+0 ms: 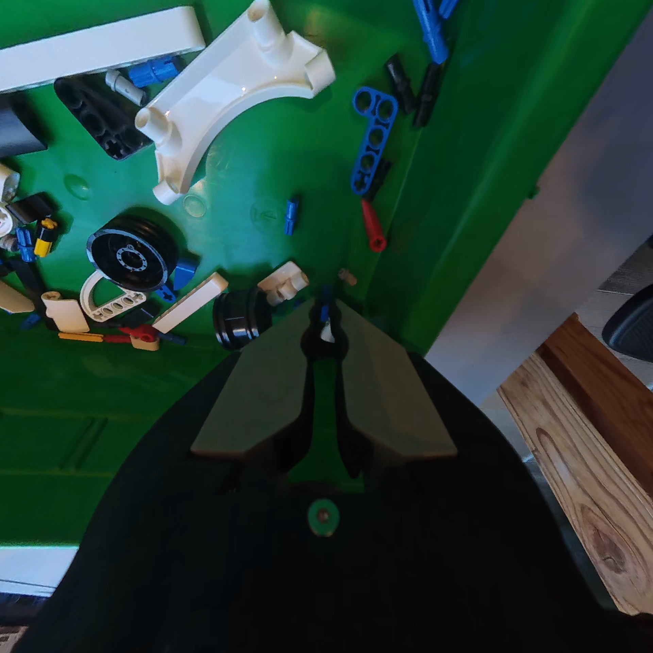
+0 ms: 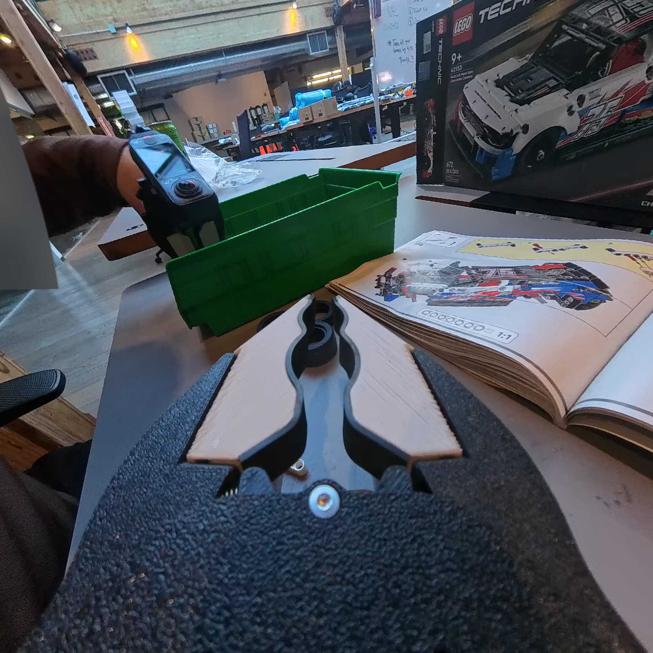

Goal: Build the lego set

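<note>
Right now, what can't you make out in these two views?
- Left wrist view: small blue-and-white piece at the left gripper tips; fingers cover most of it.
- Right wrist view: green bin contents, hidden by its wall.
- Right wrist view: black tire between the right gripper fingers; contact unclear.

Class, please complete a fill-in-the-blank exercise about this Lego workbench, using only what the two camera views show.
1. The left gripper pinches a small part inside the ___ bin.
2. The right gripper is closed around a ___ tyre.
3. The booklet lies ___ on the table.
4. The big arched part in the bin is ___.

Missing words: green; black; open; white.
</note>
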Available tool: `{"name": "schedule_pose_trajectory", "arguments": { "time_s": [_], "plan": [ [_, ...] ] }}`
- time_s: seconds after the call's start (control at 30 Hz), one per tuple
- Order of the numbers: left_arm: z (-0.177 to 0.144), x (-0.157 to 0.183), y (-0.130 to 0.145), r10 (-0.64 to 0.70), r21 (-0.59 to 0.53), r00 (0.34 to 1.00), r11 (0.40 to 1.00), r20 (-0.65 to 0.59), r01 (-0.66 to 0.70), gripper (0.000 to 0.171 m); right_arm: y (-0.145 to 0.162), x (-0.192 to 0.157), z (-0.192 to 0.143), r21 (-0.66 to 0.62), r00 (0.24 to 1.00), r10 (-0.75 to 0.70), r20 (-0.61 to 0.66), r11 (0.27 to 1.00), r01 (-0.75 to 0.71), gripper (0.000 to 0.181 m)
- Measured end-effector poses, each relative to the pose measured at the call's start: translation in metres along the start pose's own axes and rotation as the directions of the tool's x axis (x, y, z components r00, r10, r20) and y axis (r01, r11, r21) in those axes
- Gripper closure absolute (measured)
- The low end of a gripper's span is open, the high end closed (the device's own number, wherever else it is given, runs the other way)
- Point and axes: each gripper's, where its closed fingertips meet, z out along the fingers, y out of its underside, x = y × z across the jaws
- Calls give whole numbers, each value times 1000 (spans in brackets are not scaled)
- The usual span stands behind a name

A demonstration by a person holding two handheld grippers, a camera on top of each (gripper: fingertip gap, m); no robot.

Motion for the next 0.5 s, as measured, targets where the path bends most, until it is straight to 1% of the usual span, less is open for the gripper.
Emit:
{"name": "schedule_pose_trajectory", "arguments": {
  "time_s": [0.23,0.37,0.43,0.5],
  "plan": [
    [0,-1,-2,4,-16,1000,1000,-6,-4,171,0,0,0,-2,1000,3,1,1000,-3,172],
    [-5,-8,0,-2,8,998,1000,58,2,171,0,0,0,-2,1000,5,0,1000,-5,173],
    [-17,-14,2,-40,49,994,998,105,35,171,0,0,0,-1,1000,5,0,1000,-5,173],
    [-40,-23,3,-88,129,981,990,171,66,171,0,0,0,-1,1000,6,0,1000,-6,174]
  ]
}}
